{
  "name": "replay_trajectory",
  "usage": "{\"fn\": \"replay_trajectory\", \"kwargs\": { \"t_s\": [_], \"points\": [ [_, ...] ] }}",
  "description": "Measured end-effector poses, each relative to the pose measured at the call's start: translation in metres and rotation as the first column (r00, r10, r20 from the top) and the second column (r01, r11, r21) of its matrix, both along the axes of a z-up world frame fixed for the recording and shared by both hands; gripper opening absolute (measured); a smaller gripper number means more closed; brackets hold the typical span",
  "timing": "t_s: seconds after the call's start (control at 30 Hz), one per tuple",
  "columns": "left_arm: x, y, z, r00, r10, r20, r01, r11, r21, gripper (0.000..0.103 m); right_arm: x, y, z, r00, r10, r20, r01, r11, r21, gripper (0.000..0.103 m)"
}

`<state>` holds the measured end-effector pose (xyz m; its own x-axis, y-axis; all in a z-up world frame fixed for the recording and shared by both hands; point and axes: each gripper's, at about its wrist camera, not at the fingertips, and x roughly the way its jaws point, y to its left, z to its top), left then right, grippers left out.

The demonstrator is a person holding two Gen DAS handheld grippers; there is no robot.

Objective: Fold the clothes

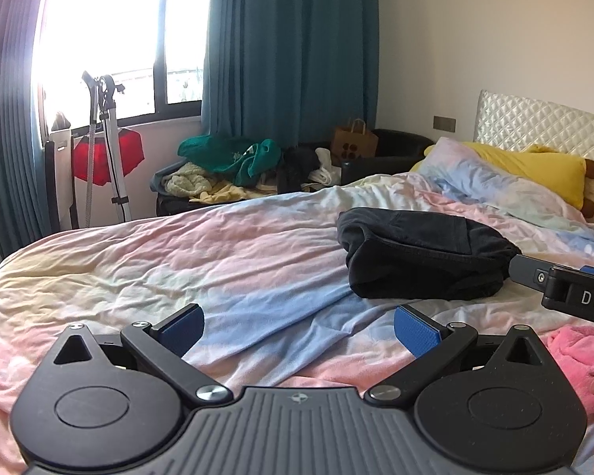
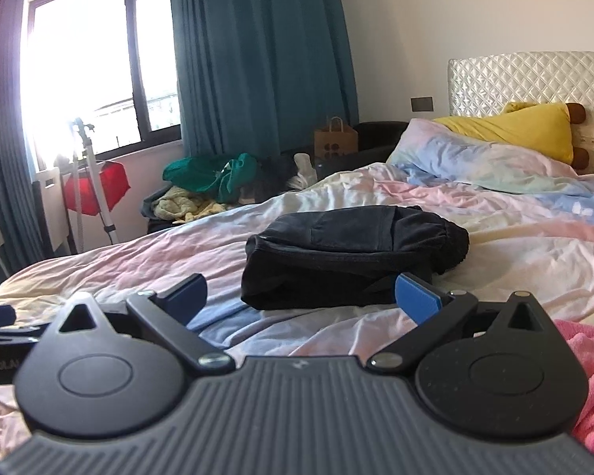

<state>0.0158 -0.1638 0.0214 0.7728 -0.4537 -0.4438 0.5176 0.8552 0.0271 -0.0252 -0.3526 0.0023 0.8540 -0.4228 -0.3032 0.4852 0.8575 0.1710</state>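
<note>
Nearest in each wrist view is that gripper's own grey ribbed body, with two blue-padded fingers spread wide apart and nothing between them: the left gripper [image 1: 299,330] hangs over the rumpled bedcover [image 1: 202,261], and the right gripper [image 2: 301,303] hangs just short of the folded garment. The bed is dressed in a pastel cover of pink, blue and pale yellow, creased all over. At its near right corner lies a fluffy pink cloth [image 2: 590,380], partly cut off by the frame. Toward the middle of the bed sits the black garment [image 2: 348,253], folded into a thick, compact bundle with a pocket seam showing on top; in the left wrist view the right gripper reaches in from the right edge, its tip close against the bundle's right side. Farther up, a pillow [image 2: 475,158] in the same pastel print lies at the head of the bed, with a yellow cushion [image 2: 534,130] behind it against a quilted white headboard [image 2: 534,79]. Beyond the far edge of the bed, a heap of clothes [image 1: 225,166] with a green piece on top lies beside a brown paper bag [image 1: 354,140]. Teal curtains [image 1: 289,59] frame a bright window [image 1: 111,39], and a stand with a red garment [image 1: 107,154] is below it.
</note>
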Motion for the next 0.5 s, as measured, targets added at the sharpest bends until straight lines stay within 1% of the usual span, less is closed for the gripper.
{"fn": "replay_trajectory", "kwargs": {
  "t_s": [0.27,0.5],
  "points": [
    [-0.0029,-0.0024,-0.0016,1.0,-0.001,0.0,0.001,1.0,0.017,0.103,0.0028,-0.0011,-0.0019,1.0,-0.002,-0.018,0.002,1.0,-0.003,0.103],
    [-0.0058,0.0025,0.0025,1.0,0.001,0.001,-0.001,1.0,0.002,0.103,0.0059,0.0008,-0.0009,1.0,-0.005,-0.03,0.004,1.0,-0.015,0.103]
  ]
}}
